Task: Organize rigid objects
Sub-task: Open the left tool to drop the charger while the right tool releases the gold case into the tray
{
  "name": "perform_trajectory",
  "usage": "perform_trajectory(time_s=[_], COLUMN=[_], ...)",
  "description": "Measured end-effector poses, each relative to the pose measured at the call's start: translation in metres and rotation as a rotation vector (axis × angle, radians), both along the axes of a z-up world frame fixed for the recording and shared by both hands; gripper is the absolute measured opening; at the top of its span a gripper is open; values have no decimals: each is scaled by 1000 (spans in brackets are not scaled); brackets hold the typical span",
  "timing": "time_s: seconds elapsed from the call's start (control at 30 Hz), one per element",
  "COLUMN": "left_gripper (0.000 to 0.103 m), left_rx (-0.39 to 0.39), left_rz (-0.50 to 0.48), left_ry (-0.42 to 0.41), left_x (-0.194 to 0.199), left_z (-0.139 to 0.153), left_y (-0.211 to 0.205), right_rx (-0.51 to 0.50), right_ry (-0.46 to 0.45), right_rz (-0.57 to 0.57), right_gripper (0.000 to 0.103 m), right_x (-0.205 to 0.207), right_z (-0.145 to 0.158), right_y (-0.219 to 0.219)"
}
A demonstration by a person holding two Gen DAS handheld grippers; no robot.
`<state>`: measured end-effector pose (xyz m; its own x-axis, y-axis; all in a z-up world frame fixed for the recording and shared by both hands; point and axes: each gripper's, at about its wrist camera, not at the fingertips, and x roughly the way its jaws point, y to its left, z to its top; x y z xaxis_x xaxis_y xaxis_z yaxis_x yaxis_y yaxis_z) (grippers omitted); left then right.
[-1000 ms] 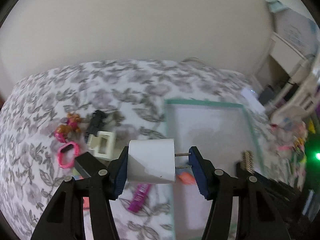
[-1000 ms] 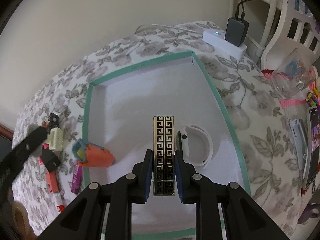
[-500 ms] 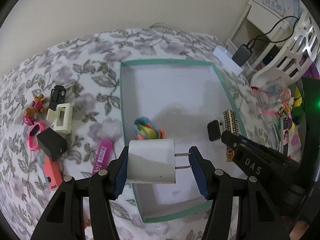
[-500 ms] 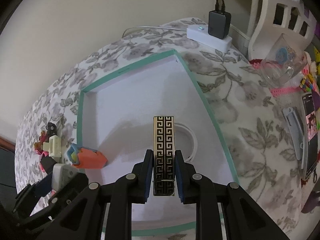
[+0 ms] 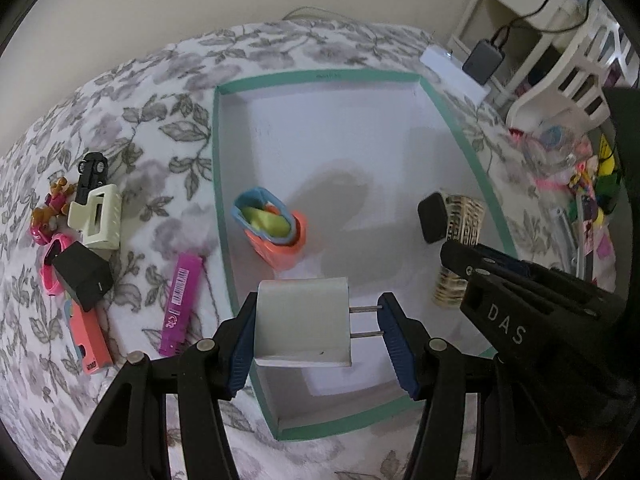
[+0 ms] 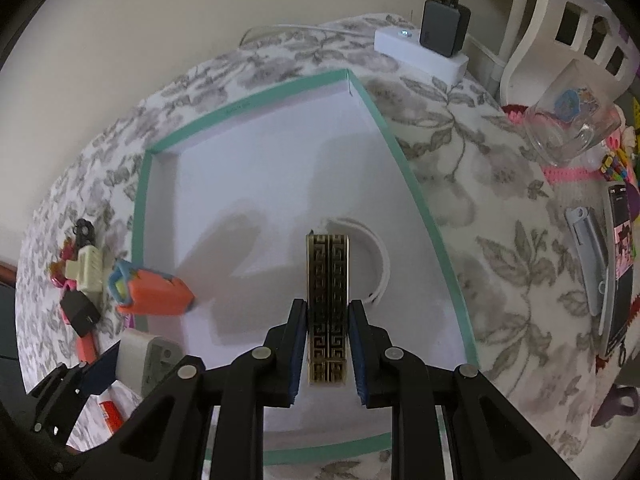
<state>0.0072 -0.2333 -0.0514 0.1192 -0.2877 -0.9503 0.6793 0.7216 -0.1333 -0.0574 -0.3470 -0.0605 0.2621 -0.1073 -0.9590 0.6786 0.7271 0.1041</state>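
Two grippers of mine hang over a bed spread with a soft white cover [image 5: 168, 92] printed in grey leaves. On it lies a shallow rectangular box [image 5: 320, 78], smooth white cardboard inside with a thin teal rim, its floor mostly bare toward the far wall and far corners.

My left gripper [image 5: 318, 334] is clamped on a white charger plug [image 5: 302, 326], a smooth rounded block held sideways, one blue ribbed pad against its flat back and the other against the tips of its two metal prongs. It hangs over the box's near left corner, close inside the rim.

My right gripper [image 6: 328, 344] is pressed tight on a narrow bracelet [image 6: 327, 292], black with a gold angular key pattern, standing on edge over the near right part of the box floor. Just beyond it a white ring-shaped band [image 6: 378, 264] lies flat on the floor.

An orange toy case [image 5: 276, 230] with a blue rim and a yellow-green piece inside lies tipped on its side by the left wall.

Outside the box, left of the rim, small things cluster: a cream ribbed hair clip [image 5: 98, 216], a black cube adapter [image 5: 82, 274], a magenta tube [image 5: 180, 300], a coral bar [image 5: 90, 340] and a black toy car [image 5: 92, 172].
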Motion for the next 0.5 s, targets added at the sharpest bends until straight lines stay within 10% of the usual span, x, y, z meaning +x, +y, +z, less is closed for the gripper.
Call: perform_trajectory(time_s=[0.5], left_gripper=[72], left_rx=[28], left_rz=[-3], left_ry=[-29], left_x=[-3], left_z=[-5], left_y=[-2], right_rx=[-15], right_ry=[5], right_rz=[5], right_gripper=[23], right_x=[1], right_z=[1], right_y=[1])
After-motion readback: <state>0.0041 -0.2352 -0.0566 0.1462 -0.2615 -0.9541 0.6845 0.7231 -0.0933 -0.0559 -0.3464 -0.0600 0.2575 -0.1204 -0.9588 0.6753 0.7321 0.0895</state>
